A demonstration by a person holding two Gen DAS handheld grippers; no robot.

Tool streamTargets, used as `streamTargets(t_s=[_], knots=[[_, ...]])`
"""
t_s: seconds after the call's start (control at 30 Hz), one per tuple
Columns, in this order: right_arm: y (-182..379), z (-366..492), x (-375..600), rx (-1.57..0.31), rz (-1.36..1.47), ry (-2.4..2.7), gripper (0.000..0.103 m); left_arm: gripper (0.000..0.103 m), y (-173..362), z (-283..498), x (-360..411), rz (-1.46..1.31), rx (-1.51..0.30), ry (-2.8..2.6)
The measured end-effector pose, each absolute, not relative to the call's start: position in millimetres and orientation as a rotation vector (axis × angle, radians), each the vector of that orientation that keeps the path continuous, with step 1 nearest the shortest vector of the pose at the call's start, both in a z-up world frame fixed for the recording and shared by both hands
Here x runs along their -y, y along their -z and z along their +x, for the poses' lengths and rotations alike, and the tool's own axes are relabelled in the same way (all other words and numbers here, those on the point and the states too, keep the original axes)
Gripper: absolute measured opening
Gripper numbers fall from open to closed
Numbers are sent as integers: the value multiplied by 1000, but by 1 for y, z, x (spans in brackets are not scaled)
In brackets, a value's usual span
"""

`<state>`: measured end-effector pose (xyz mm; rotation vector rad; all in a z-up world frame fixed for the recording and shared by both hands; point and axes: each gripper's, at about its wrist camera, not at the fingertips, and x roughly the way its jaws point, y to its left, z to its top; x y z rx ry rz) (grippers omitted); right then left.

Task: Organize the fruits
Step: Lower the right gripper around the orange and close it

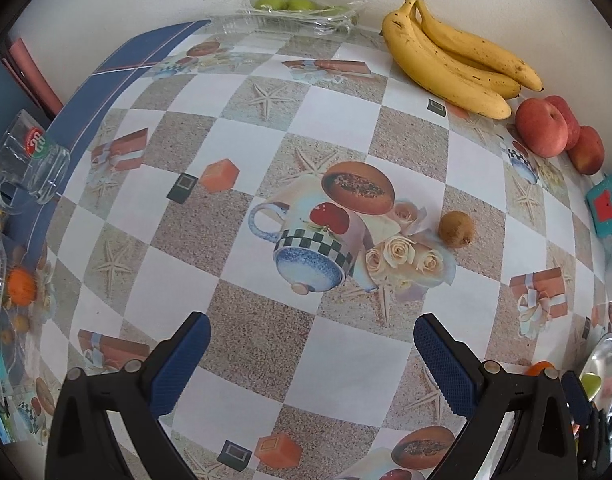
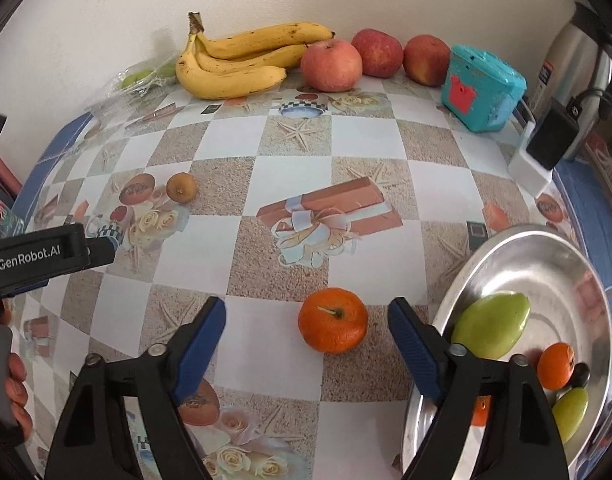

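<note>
An orange mandarin (image 2: 332, 319) lies on the patterned tablecloth between the fingers of my right gripper (image 2: 307, 328), which stands open around it without touching. To its right a steel bowl (image 2: 546, 256) holds a green mango (image 2: 492, 326), another mandarin (image 2: 556, 365) and a small green fruit (image 2: 570, 410). My left gripper (image 1: 312, 342) is open over bare tablecloth, with a brown kiwi (image 1: 456, 229) ahead of it to the right. The same kiwi (image 2: 181, 187) and the left gripper (image 2: 45, 256) appear in the right wrist view. Bananas (image 2: 241, 60) and three apples (image 2: 332, 65) line the wall.
A turquoise box (image 2: 482, 87) stands by the apples, with a kettle (image 2: 574, 60) and a white charger (image 2: 540, 160) at the far right. A clear pack of green fruit (image 1: 293, 6) rests against the wall. A glass mug (image 1: 29, 160) and a clear tray (image 1: 9, 288) sit at the left edge.
</note>
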<state>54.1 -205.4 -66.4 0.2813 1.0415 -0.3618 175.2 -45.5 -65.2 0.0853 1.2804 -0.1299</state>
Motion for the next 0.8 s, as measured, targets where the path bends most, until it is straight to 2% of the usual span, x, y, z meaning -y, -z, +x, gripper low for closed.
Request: streamTargets(t_s=[0.13,0.33,0.43,0.63,0.8], knots=[[70,58,204,-1054,235,366,78,103,70,179,49,89,-1286,131],[79,58,216,-1079,257,390,64,103,77,180,55,93,-1295,136],[81,59,218,-1086,262,390,61,103,81,181,60,104,-1301,142],[83,59,219,-1089,274,395,45,103,81,179,66,113,-1297,150],[82,57,220,-1083,292,386,39,103,78,179,66,100,-1293,157]])
